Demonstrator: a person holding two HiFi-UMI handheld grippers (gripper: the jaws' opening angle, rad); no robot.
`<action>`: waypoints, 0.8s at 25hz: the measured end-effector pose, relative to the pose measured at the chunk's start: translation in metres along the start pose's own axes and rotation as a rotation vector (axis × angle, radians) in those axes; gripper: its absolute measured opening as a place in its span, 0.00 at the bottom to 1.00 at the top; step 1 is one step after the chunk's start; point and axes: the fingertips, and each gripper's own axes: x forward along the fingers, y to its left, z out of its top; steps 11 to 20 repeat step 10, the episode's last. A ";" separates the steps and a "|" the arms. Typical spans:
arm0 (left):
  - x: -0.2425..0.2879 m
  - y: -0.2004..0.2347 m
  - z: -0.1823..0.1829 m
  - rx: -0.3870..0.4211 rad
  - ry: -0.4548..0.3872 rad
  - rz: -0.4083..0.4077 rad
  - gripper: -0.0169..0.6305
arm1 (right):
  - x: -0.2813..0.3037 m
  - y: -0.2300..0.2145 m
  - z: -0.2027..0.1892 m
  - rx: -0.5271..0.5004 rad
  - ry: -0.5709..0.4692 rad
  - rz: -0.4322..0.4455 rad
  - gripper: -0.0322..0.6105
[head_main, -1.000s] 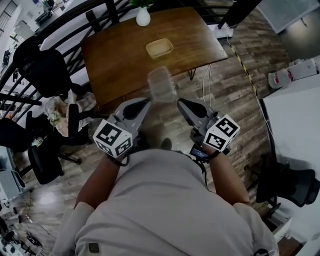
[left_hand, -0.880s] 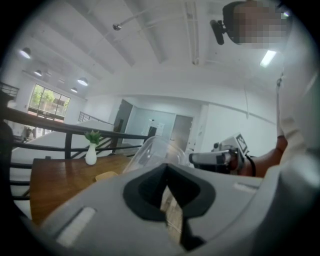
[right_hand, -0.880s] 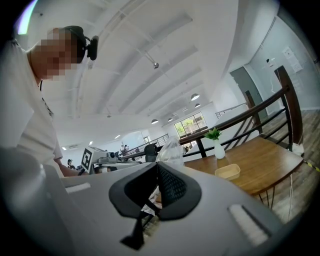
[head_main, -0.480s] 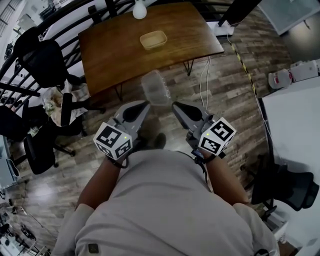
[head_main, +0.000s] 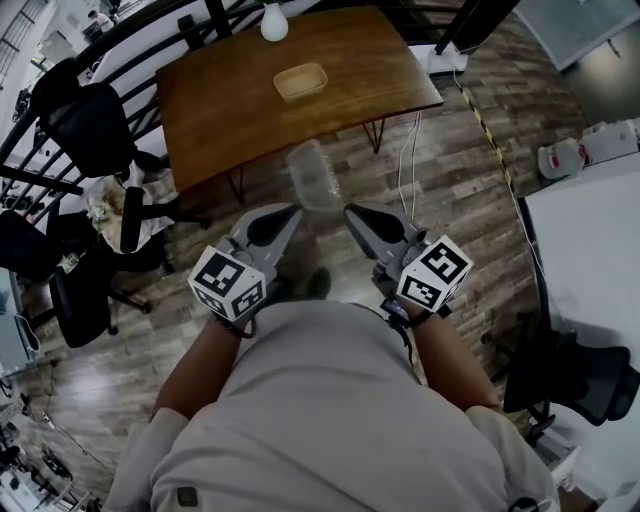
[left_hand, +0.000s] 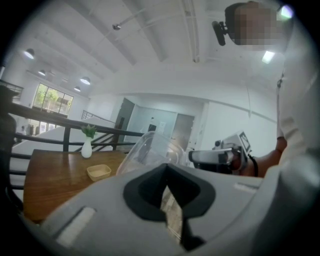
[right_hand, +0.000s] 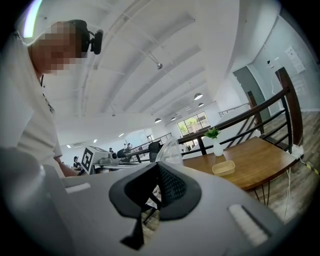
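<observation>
Floorboards (head_main: 450, 150) spread beneath and ahead of both sets of fingers, because the person stands out in the open room, away from the furniture. The brown wooden surface (head_main: 220, 90) lies well beyond the fingertips. A black office chair (head_main: 85, 130) sits off past the left-hand fingers.

Right at the fingertips hangs a clear plastic container (head_main: 314, 178), in the air over the floor and nowhere near the surface. The left gripper (head_main: 292, 210) and the right gripper (head_main: 350, 212) angle in toward each other, so their tips meet its lower edge from either side. Each one's fingers look pressed together on the thin plastic wall. I judge the two-sided pinch is there to keep such a light, flimsy thing steady while it is carried.

Far ahead of the fingers, a small tan tray (head_main: 300, 82) and a white vase (head_main: 274, 22) stand on the surface.

Compared with a second ago, the surface, tray and vase have drawn farther from the fingertips in the head view. The vase is now clipped by the top edge. The left gripper view now shows the whole tray. The hold on the container looks unchanged.
</observation>
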 end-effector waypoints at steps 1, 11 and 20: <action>0.001 -0.001 0.000 0.001 0.000 0.000 0.03 | -0.002 -0.001 0.000 0.000 -0.001 0.000 0.06; 0.016 -0.010 0.003 0.005 0.001 -0.005 0.03 | -0.016 -0.011 0.004 -0.001 -0.007 -0.009 0.06; 0.016 -0.010 0.003 0.005 0.001 -0.005 0.03 | -0.016 -0.011 0.004 -0.001 -0.007 -0.009 0.06</action>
